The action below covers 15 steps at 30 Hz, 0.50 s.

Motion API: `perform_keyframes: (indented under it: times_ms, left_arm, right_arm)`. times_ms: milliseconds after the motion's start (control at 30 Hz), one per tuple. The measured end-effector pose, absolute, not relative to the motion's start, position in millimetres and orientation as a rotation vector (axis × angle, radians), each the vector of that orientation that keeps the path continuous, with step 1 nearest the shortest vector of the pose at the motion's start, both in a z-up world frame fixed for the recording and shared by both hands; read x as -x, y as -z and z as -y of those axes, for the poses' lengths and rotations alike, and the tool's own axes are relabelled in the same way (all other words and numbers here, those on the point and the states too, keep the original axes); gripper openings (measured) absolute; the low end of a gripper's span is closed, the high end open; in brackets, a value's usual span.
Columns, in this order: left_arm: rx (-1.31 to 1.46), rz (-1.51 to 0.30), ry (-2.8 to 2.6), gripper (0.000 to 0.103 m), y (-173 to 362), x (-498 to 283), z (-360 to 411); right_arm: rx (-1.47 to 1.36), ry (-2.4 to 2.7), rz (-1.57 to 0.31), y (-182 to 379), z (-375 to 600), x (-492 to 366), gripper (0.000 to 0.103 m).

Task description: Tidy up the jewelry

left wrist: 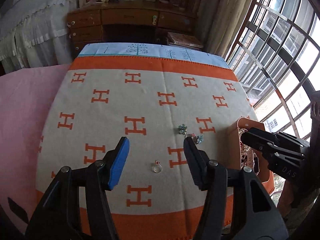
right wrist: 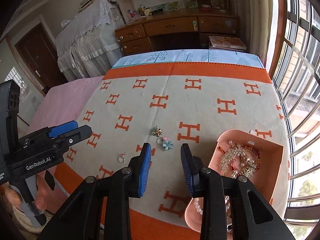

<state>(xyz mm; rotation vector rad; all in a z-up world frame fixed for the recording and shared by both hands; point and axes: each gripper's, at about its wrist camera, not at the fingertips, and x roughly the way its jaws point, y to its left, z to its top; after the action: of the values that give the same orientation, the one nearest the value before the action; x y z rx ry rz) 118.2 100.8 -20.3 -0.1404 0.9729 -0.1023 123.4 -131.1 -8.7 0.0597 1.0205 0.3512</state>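
Observation:
A small ring (left wrist: 157, 167) with a pink stone lies on the H-patterned blanket, just beyond and below my left gripper (left wrist: 156, 140), which stands open and empty. Further right lie a blue-and-gold flower (left wrist: 182, 129), a second ring (left wrist: 189, 136) and a blue flower (left wrist: 199, 139). My right gripper (right wrist: 165, 147) hangs above the blanket with its blue pads apart and nothing between them. Beyond its tips sit the blue flower (right wrist: 167, 144), the gold-centred flower (right wrist: 156, 131) and the small ring (right wrist: 122, 158). The pink box (right wrist: 216, 156) to its right holds a crystal hair ornament (right wrist: 238, 160) and pearls (right wrist: 198, 204).
The orange and grey blanket (right wrist: 200, 104) covers a raised surface with pink bedding (left wrist: 24, 110) on its left. A wooden dresser (right wrist: 172, 28) stands at the back and barred windows (right wrist: 300, 80) run along the right. A hand (right wrist: 38, 196) holds the left gripper (right wrist: 82, 128).

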Motion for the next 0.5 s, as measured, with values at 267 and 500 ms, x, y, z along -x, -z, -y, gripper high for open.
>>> perform_keyframes:
  times_ms: [267,500]
  left_arm:
    - [0.175,-1.12,0.154,0.054,67.8,-131.8,-102.9]
    - [0.187,-1.191,0.157,0.053,109.9,-132.8,-99.3]
  right_arm:
    - [-0.089,-0.384,-1.175,44.8,116.4,-184.8,0.031]
    - [-0.111,-0.371,-1.242,81.9,119.9,-200.8,0.031]
